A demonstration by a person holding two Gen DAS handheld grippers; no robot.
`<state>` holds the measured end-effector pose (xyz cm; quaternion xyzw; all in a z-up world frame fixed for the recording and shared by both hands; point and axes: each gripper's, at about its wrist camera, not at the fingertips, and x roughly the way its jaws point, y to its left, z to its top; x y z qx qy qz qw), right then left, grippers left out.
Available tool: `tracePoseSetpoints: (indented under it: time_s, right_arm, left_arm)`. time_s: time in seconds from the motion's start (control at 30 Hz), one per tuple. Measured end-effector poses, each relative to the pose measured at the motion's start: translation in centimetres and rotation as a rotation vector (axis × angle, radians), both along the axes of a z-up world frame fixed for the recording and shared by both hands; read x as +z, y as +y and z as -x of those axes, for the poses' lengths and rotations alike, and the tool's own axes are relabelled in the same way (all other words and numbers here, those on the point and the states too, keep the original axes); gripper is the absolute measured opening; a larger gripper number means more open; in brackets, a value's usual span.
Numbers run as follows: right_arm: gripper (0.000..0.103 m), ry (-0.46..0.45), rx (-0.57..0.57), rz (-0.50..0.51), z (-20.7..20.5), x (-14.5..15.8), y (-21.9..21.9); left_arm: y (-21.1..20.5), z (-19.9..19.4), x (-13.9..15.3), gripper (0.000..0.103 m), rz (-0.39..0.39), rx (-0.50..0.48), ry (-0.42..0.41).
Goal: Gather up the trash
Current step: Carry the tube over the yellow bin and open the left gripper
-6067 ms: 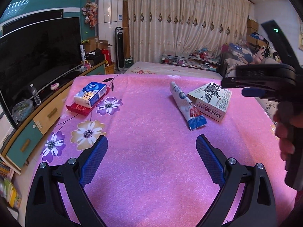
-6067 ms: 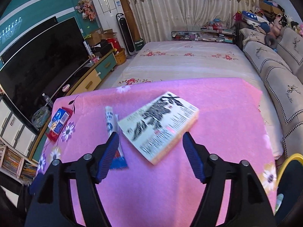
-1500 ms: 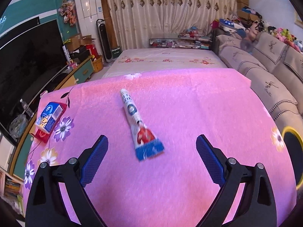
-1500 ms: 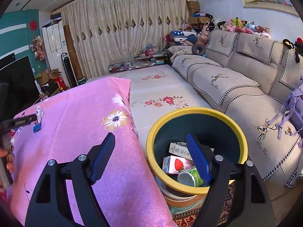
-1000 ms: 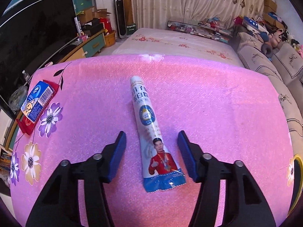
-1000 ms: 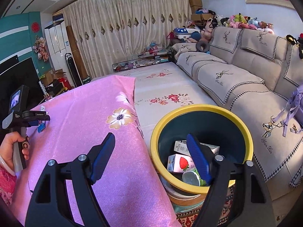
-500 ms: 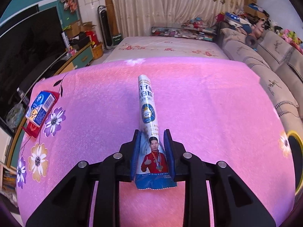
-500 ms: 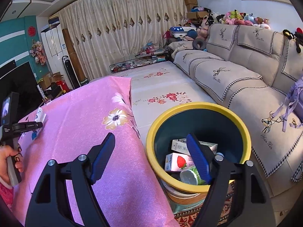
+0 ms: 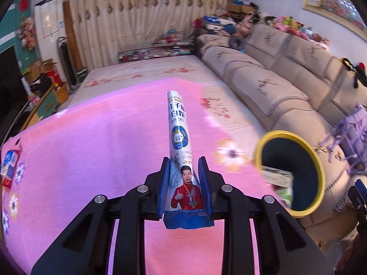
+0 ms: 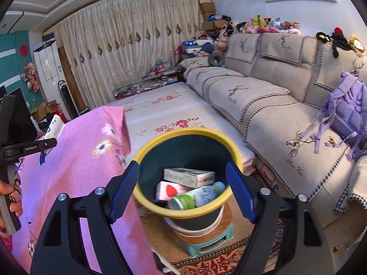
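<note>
A white and blue tube point(image 9: 177, 123) with a man in red printed on it sticks out forward from my left gripper point(image 9: 184, 167), which is shut on its flat blue end. The tube hangs above the pink tablecloth point(image 9: 91, 149). Lower right of it stands the yellow-rimmed dark bin point(image 9: 318, 167). In the right wrist view my right gripper point(image 10: 182, 165) is open and empty just over the bin's rim point(image 10: 188, 131). Inside lie a box point(image 10: 188, 176), a pink carton point(image 10: 167, 191) and a green-white bottle point(image 10: 197, 196). The tube point(image 10: 53, 127) shows at the far left.
The bin sits on a small stool point(image 10: 206, 243) between the table and a beige sofa point(image 9: 275, 87). A purple backpack point(image 10: 351, 112) lies on the sofa. A blue tissue pack point(image 9: 8, 162) rests at the table's left edge. A person's hand point(image 10: 9, 192) grips the left tool.
My left gripper shut on the tube, lifted it off the cloth and swung right, bringing the bin into its view. My right gripper shifted closer over the bin, still open.
</note>
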<state>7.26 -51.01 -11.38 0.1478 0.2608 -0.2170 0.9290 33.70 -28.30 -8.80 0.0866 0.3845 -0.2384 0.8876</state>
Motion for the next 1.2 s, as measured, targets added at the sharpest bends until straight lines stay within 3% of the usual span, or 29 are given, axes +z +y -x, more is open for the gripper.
tracePoseSetpoints:
  time_s: [0.13,0.37,0.53,0.73,0.83,1.0,1.2]
  right_arm:
    - [0.074,0.005,-0.026,0.006,2.0,0.2,-1.9]
    - [0.074,0.012,-0.074,-0.025,4.8,-0.5,-5.1]
    - [0.074,-0.001,-0.103,-0.044,6.4,-0.8,-6.5]
    - [0.074,-0.004,-0.123,-0.062,7.2,-1.3,-7.8]
    - [0.074,0.001,-0.121,-0.071,7.3,-1.6,-7.9]
    - [0.074,-0.010,-0.094,-0.077,7.3,-1.3,-7.2]
    - [0.074,-0.031,0.006,-0.055,7.3,0.1,-3.6]
  left_arm:
    - [-5.7,2.1,-0.3,0.026,0.014,-0.106,0.036]
    - [-15.1,4.8,-2.3,0.026,-0.031,-0.234,0.101]
    - [-20.3,5.6,-4.3,0.026,-0.077,-0.269,0.147]
    - [-23.0,5.7,-6.7,0.031,-0.121,-0.274,0.176]
    - [-23.5,5.7,-7.5,0.060,-0.131,-0.255,0.195]
    - [-20.7,6.4,-6.4,0.072,-0.085,-0.219,0.203]
    - [-10.9,10.3,-1.1,0.094,-0.002,-0.121,0.012]
